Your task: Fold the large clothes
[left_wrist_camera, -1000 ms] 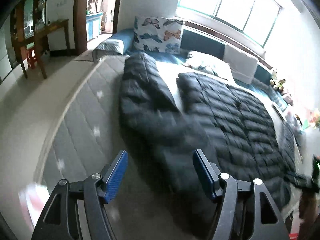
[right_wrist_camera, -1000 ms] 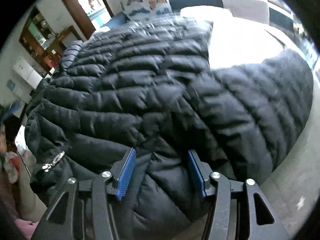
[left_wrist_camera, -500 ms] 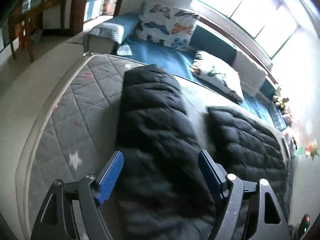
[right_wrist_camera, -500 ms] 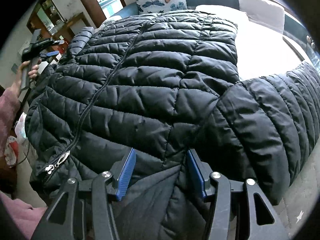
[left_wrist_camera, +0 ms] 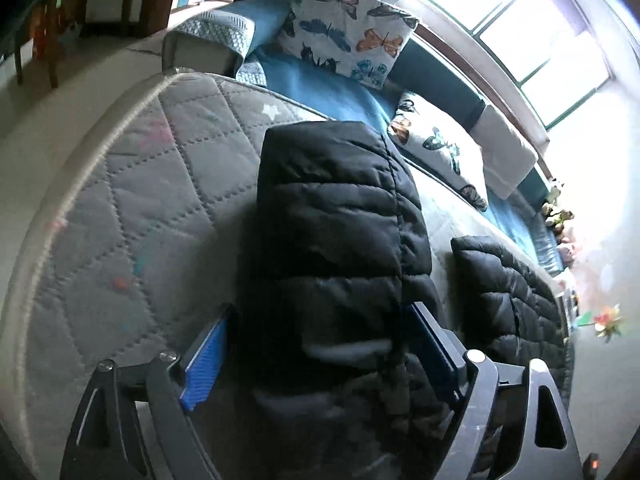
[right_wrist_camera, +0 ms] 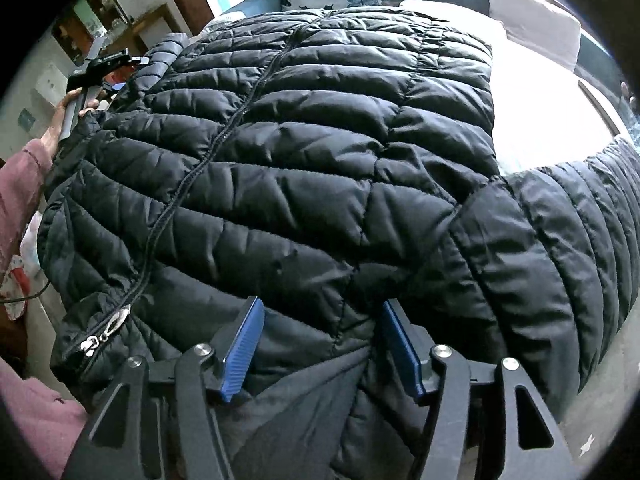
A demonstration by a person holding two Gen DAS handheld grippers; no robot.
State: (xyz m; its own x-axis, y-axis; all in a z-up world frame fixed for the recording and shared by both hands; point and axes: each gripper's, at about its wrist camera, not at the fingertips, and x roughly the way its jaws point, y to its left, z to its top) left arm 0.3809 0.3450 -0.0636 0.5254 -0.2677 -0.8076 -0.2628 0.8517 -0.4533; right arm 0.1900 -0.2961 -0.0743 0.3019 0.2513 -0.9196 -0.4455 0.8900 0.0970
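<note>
A black puffer jacket lies spread front-up on the grey quilted mattress, its zipper closed. One sleeve lies straight along the mattress in the left wrist view. My left gripper straddles this sleeve low down. Its jaws are opening, and the blue pads stand at the sleeve's two sides. My right gripper sits at the jacket's near edge beside the other sleeve. Its jaws are opening too, with bunched fabric between them.
Butterfly-print pillows and a blue sheet lie at the head of the bed under a bright window. A hand in a pink sleeve shows at the left of the right wrist view. The floor and wooden furniture lie beyond the mattress edge.
My left gripper has swept across the jacket and sunk onto the sleeve, its jaws spreading wider. The right gripper has stayed in place and its jaws have parted a little around the fabric.
</note>
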